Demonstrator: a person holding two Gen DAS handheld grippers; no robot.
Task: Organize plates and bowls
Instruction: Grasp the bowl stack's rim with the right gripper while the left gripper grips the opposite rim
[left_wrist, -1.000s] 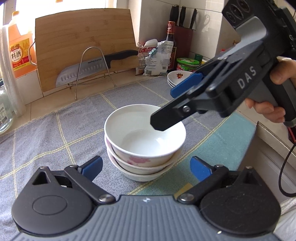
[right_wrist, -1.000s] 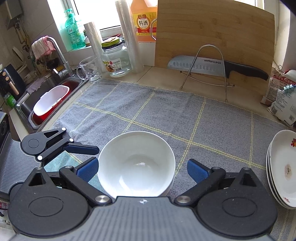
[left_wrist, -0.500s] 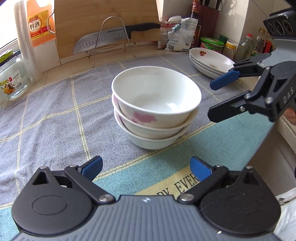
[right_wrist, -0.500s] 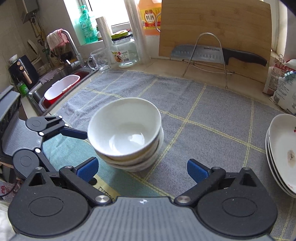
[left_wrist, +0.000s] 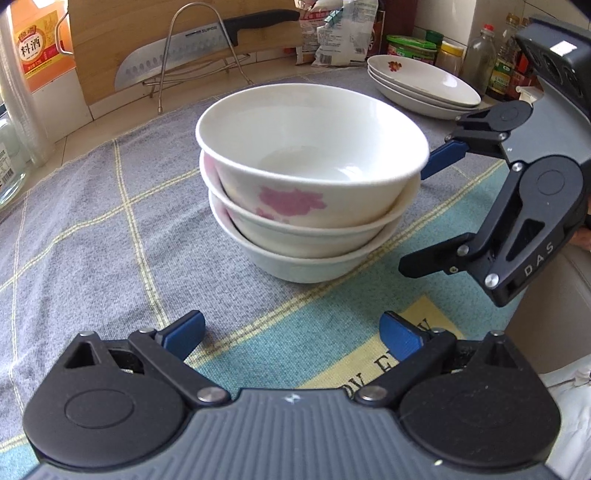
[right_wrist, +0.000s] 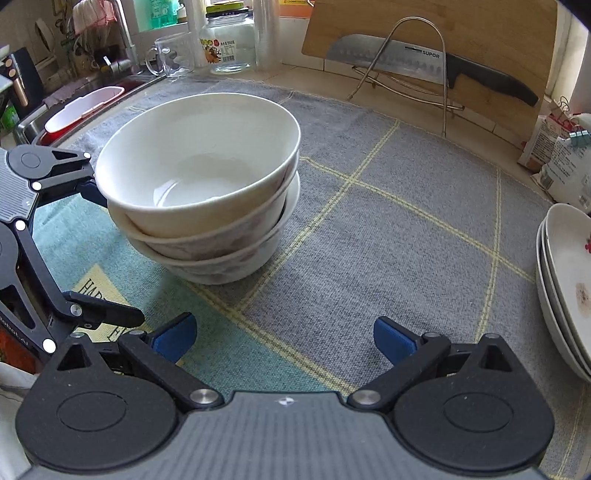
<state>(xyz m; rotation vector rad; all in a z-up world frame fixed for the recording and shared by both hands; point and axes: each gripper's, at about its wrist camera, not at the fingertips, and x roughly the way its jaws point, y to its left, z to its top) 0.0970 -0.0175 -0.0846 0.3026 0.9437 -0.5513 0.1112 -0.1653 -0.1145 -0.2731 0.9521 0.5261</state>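
On my far left, through the right camera, I see the sink (right_wrist: 79, 107) with a red and white tub in it, then a glass mug (right_wrist: 168, 61) and a lidded jar (right_wrist: 229, 42) along the back of the counter. Nearer me, my left gripper (right_wrist: 101, 254) comes in from the left edge with its jaws spread wide; one blue fingertip sits just beside the bowls, though I cannot tell whether it touches them.

The stack of bowls (left_wrist: 310, 177) stands on the gray checked mat (left_wrist: 92, 206), three nested white bowls, the upper ones marked with pink flowers. The top bowl sits slightly tilted in the one under it (its rim leans toward the right in the left camera). Neither gripper holds the stack. In the left camera its own jaws are spread at the bottom of the view, empty, over the teal and yellow part of the mat.

Behind the bowls, a wooden cutting board (right_wrist: 443, 33) leans against the wall, and a kitchen knife (right_wrist: 436, 62) rests across a wire stand (right_wrist: 417, 66) in front of it.

Further right, my right gripper (left_wrist: 428, 214) hangs beside the stack with jaws spread and nothing between them, its upper blue tip just next to the top bowl's rim. Beyond it, a stack of plates (left_wrist: 424, 85) sits near the mat's far right corner, well apart from the bowls, with bags and bottles behind.
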